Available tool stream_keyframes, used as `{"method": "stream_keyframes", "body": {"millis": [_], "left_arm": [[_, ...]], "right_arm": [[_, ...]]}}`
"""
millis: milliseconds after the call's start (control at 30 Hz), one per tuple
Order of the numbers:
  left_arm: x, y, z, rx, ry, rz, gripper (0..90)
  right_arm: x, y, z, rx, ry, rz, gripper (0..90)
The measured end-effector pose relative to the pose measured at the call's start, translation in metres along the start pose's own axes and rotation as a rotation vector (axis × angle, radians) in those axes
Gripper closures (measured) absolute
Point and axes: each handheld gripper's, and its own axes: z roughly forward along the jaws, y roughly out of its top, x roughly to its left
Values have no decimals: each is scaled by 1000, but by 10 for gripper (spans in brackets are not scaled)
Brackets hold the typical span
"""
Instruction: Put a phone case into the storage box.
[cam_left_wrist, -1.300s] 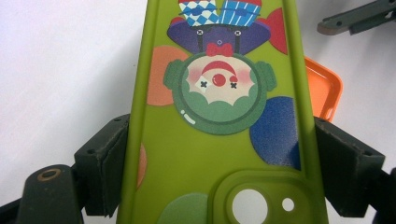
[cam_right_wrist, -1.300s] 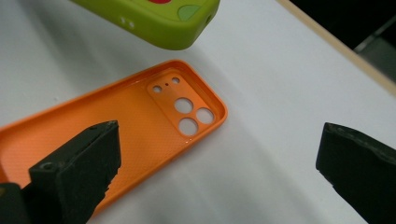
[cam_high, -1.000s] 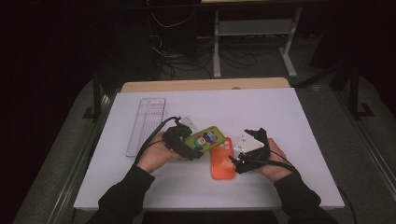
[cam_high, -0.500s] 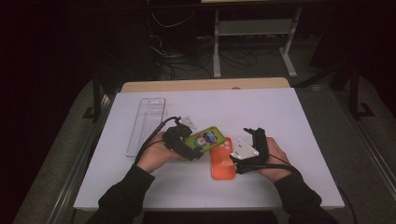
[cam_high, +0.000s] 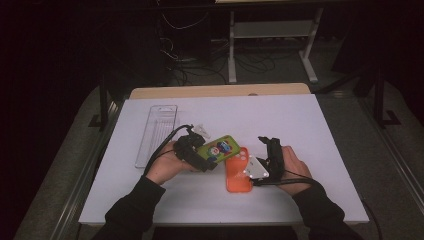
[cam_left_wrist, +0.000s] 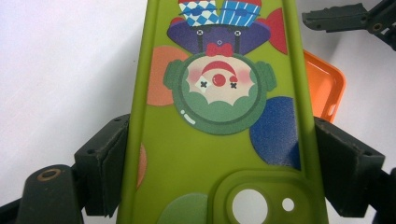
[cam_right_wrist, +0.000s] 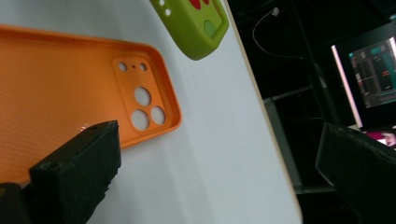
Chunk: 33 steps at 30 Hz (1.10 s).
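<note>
1. The left gripper (cam_high: 202, 156), centre-left of the high view, clamps the green clown phone case (cam_left_wrist: 219, 116) by its long edges, keeping it steady.
2. The right gripper (cam_high: 267, 155) gapes, released, beside the orange phone case (cam_high: 237, 170) lying centre-frame on the white table (cam_high: 310, 130).

You see a lime-green phone case (cam_left_wrist: 219, 154) printed with a clown and coloured dots, a plain orange case (cam_right_wrist: 60, 98), and a white table (cam_high: 325, 130).

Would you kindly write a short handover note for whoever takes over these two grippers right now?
Left gripper: shut on the green phone case, clamped across its long edges.
Right gripper: open, empty, one jaw over the orange phone case.
Orange phone case lies inside-up on the white table, partly under the green one's end.
Clear tray sits at the far left, apparently empty.
Left to do: likely grasp the orange case.
</note>
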Motion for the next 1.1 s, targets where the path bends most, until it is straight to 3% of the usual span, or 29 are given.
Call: {"method": "stream_keyframes", "body": {"millis": [33,100,400,467,533,567,633,667,700,733,867,900,1100], "left_arm": [[0,0,0,-2,0,-5,159],[1,0,-1,22,2,18,159],[2,0,-1,30,-1,26,159],[1,1,-2,26,-5,16,159],[4,1,-4,47,-8,47,159],[2,1,-3,23,-13,20,159],[5,2,-5,39,-12,44,159],[3,2,-4,19,-14,19,159],[4,3,-4,17,-19,20,159],[4,3,-5,17,-20,19,159],[5,5,-7,30,-23,43,160],[4,5,-7,15,-25,27,159],[5,6,-9,17,-27,33,159]], "right_arm": [[0,0,0,8,-2,-38,0],[2,1,-1,6,-27,-43,0],[6,5,-2,16,-90,-219,0],[9,6,-3,25,-86,-209,0],[10,7,-3,21,-92,-227,0],[10,7,-3,11,-104,-235,0],[11,8,-2,7,-117,-263,0],[11,10,-3,-1,-128,-258,0],[12,11,-2,-6,-124,-270,0],[12,12,-2,-19,-142,-309,8],[17,17,1,-37,-145,-313,16],[17,19,1,-41,-147,-327,22],[23,28,4,-62,-167,-374,53]]}}
